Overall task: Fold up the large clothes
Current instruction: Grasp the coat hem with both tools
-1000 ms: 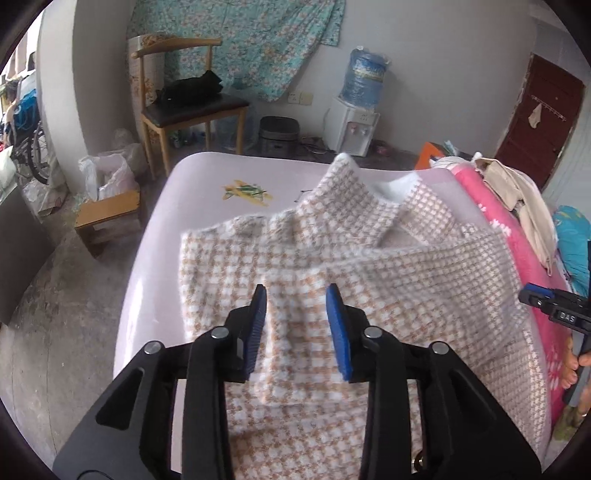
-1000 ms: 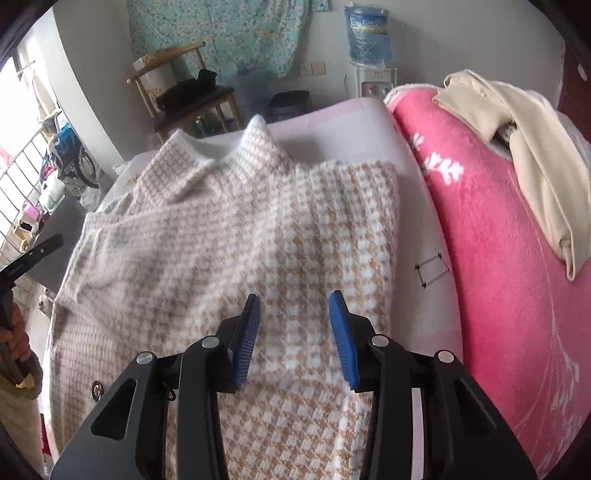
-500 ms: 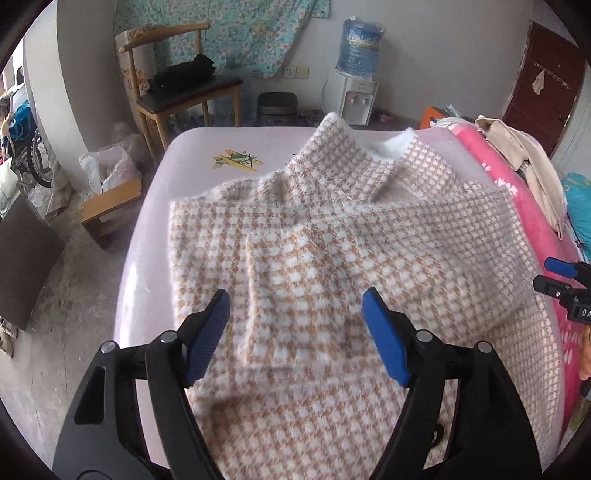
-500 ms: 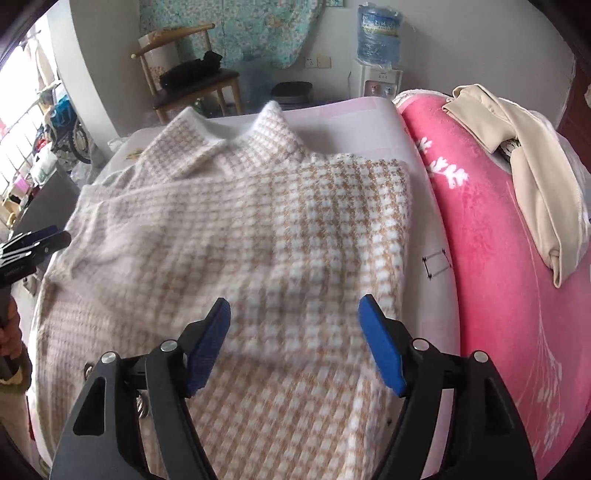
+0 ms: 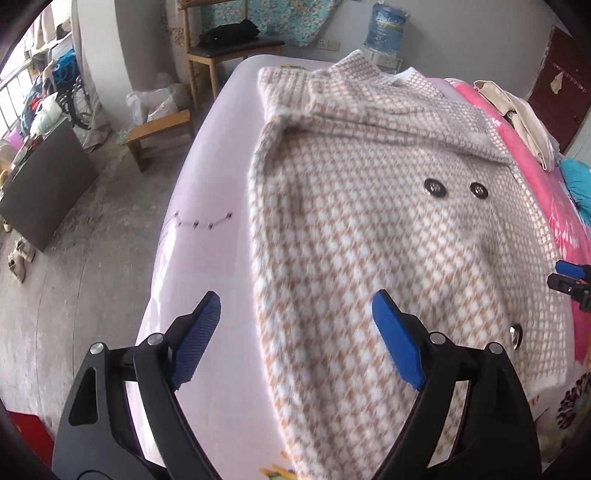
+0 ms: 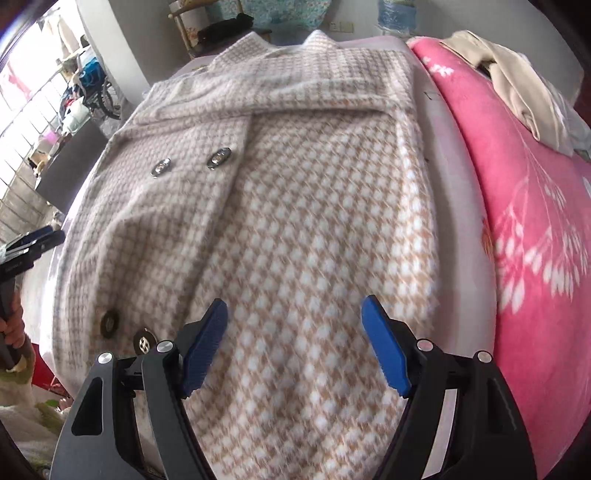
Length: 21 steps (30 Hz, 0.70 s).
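A tan and white houndstooth coat point(image 5: 369, 229) with dark round buttons lies spread on a pale pink bed point(image 5: 207, 206), its sleeves folded across the chest below the collar. My left gripper point(image 5: 295, 339) is open and empty above the coat's lower left edge. My right gripper point(image 6: 295, 347) is open and empty above the coat's lower right part point(image 6: 295, 229). Each gripper shows at the edge of the other's view, the right one in the left wrist view point(image 5: 570, 277) and the left one in the right wrist view point(image 6: 33, 243).
A pink flowered blanket point(image 6: 535, 229) lies along the bed's right side with a beige garment point(image 6: 517, 77) on it. A wooden chair point(image 5: 229, 48), a low stool point(image 5: 159, 129), a water dispenser point(image 5: 384, 29) and a bare concrete floor point(image 5: 92, 266) lie left and beyond.
Both grippers opened, let go of the folded sleeves, and pulled back toward the coat's lower hem. The buttons now show.
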{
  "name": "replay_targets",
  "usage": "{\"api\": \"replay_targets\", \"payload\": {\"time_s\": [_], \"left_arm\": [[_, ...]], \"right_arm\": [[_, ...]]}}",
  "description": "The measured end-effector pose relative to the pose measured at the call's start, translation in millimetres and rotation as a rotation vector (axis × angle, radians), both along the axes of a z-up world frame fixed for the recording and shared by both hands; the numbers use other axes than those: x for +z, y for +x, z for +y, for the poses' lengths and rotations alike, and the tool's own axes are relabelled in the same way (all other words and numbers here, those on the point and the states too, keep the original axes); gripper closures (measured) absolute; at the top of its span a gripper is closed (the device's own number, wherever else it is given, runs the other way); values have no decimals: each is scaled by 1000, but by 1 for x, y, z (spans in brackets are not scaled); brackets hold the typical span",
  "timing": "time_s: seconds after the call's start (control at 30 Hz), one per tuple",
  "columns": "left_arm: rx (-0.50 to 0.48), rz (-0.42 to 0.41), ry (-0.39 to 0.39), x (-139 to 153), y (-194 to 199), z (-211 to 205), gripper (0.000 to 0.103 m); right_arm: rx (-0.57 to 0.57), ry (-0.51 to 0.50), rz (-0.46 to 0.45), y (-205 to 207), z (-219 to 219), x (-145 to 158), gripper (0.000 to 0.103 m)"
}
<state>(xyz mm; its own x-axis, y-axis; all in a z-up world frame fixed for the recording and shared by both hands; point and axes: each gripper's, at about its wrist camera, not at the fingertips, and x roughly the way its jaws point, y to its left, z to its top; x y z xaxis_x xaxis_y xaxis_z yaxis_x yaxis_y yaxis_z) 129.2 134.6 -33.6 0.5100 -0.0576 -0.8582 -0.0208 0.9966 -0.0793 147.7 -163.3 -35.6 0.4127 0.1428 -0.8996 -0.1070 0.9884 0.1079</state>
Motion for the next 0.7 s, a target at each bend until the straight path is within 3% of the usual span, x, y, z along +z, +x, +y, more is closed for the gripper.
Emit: {"api": "replay_targets", "payload": {"time_s": [0.23,0.37,0.53,0.7], "left_arm": [[79,3,-140,-15,-62,15,23],[92,35,-211,-28,-83,13,40],[106,12,-264,-35,-104,9,54],[109,19,-351,-41,-121,5,62]], "right_arm": [[-148,108,9,-62,-47,-1,30],[-207,192,53,-86,-66,-18,30],[-215,301,69,-113,-72,-31,31],[-197,357,91,-126,-68,-39,47]]}}
